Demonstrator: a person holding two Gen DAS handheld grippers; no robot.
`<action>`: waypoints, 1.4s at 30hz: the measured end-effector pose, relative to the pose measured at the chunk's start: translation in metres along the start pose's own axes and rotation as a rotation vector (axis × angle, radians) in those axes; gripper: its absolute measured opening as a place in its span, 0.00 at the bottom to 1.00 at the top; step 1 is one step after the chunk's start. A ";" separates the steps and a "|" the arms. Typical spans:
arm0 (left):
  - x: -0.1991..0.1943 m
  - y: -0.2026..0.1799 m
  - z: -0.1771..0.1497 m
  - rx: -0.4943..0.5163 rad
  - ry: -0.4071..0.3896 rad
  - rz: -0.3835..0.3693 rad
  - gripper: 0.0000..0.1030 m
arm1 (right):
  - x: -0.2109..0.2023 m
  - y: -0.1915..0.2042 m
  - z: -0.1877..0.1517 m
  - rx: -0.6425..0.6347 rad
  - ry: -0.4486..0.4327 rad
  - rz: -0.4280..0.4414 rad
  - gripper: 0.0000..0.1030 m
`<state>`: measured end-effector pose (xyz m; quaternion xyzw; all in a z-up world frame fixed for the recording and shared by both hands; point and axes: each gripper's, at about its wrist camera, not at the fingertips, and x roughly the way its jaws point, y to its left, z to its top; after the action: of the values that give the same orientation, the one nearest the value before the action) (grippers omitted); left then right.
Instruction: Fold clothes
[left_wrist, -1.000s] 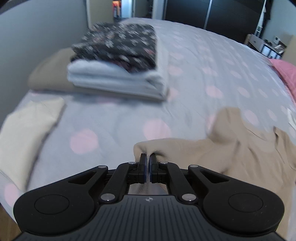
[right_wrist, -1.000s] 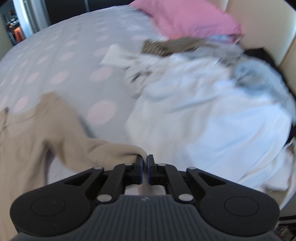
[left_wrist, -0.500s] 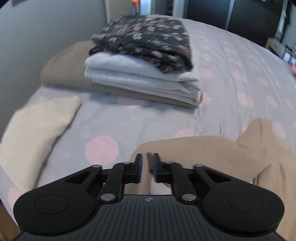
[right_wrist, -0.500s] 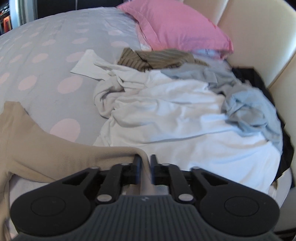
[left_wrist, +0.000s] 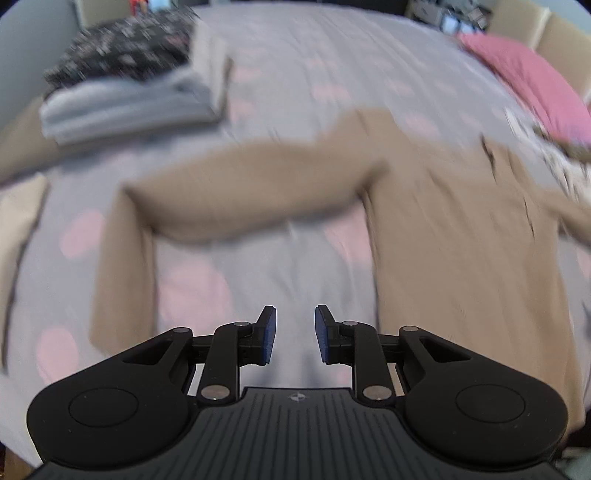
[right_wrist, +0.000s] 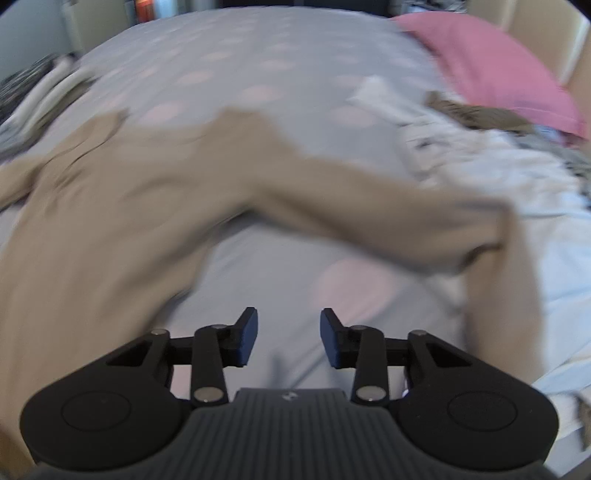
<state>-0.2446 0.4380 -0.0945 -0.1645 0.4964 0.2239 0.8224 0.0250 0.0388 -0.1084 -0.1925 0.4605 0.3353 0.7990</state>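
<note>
opening with nothing between its jaws, left gripper (left_wrist: 294, 334) over bedspread (left_wrist: 295, 66), beige sweater (left_wrist: 461, 240) at 2 o'clock | right wrist: right gripper (right_wrist: 289, 338) jaws closing on nothing, beige sweater (right_wrist: 110, 206) at 10 o'clock, sleeve (right_wrist: 388, 218) at 1 o'clock

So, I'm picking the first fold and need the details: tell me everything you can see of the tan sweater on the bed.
The tan sweater is a soft, knit-looking top with long sleeves, lying spread flat on the dotted bedcover. Its left sleeve stretches sideways, then bends down at the cuff end. The right sleeve does likewise, its end resting on the white laundry. Neither hand-held gripper touches it. Motion blur hides finer detail.
</note>
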 end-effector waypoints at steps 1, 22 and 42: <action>0.002 -0.004 -0.009 0.012 0.022 -0.002 0.20 | -0.001 0.011 -0.008 -0.014 0.008 0.020 0.36; 0.023 -0.070 -0.087 0.294 0.208 -0.058 0.22 | 0.010 0.061 -0.097 0.059 0.212 0.206 0.28; -0.033 -0.070 -0.076 0.217 0.116 -0.199 0.02 | -0.048 0.073 -0.080 -0.063 0.189 0.209 0.04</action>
<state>-0.2776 0.3345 -0.0965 -0.1361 0.5456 0.0764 0.8234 -0.0923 0.0240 -0.1071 -0.1992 0.5405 0.4113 0.7064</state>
